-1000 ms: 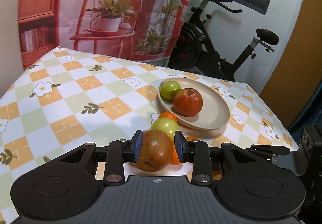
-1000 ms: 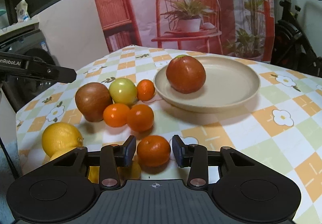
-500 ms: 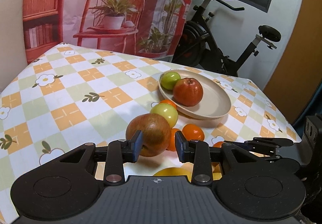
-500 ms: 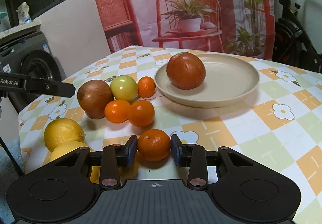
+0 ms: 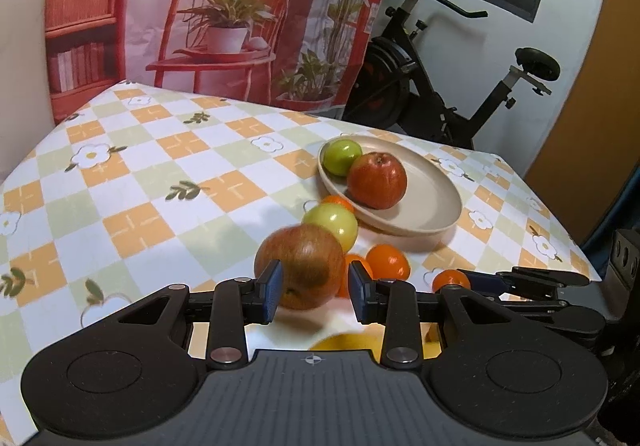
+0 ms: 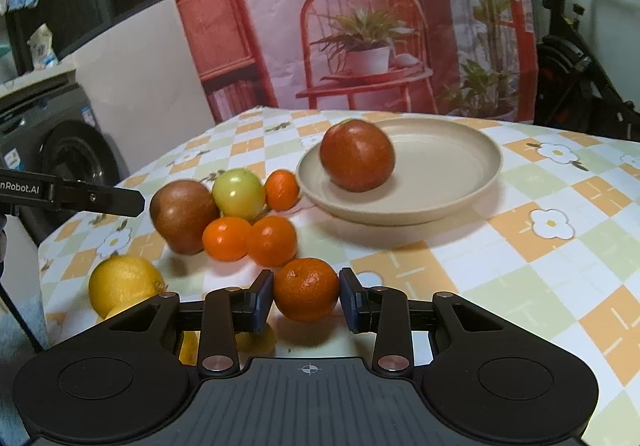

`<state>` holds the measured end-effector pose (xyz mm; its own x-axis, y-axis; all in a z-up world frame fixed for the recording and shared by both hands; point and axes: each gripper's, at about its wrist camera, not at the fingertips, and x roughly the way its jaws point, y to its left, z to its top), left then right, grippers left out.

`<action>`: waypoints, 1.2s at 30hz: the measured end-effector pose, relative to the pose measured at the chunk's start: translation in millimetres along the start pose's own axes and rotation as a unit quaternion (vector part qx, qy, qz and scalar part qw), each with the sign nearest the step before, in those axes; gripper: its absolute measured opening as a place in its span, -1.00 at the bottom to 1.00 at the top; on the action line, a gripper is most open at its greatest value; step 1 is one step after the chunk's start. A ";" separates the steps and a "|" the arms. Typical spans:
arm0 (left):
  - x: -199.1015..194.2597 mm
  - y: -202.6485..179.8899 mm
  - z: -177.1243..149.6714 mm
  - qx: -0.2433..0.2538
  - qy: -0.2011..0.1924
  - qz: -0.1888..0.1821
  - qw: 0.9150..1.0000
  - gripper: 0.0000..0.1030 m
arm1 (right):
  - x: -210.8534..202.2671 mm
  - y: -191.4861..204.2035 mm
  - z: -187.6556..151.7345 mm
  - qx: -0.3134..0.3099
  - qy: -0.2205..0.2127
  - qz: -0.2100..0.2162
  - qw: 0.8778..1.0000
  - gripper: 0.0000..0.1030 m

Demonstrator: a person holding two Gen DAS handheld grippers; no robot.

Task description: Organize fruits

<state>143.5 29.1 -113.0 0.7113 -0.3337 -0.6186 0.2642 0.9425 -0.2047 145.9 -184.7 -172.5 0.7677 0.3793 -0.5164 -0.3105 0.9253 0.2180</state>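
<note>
My left claw (image 5: 314,296) stands narrowly open, its blue pads (image 5: 272,296) set either side of the near face of the brown-red apple (image 5: 302,270); whether they press the apple I cannot tell, and it appears to sit on the checked tablecloth (image 5: 132,181). My right claw (image 6: 306,300) has both pads tight against the sides of a mandarin (image 6: 306,288), which looks raised just off the cloth. Taking the beige plate (image 6: 460,165) as landmark: a red apple (image 6: 356,155) lies on its left part, and in the left view a small green apple (image 5: 342,157) sits on its far rim. Just left of the plate lie a small mandarin (image 6: 282,189) and a yellow-green apple (image 6: 238,193); two more mandarins (image 6: 250,238) lie nearer me, and a lemon (image 6: 124,284) lies farthest from the plate, at the cloth's near-left edge.
</note>
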 end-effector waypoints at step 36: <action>150.5 3.7 68.9 0.035 0.174 -0.073 0.981 -0.24 | 1.5 -67.3 29.6 0.064 -0.058 -0.032 0.996 -0.37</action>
<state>296.4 -18.9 -154.6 0.4002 -0.4272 -0.8107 0.3997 0.8775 -0.2651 184.6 -246.6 -163.4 0.8454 0.3087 -0.4360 -0.1900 0.9365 0.2948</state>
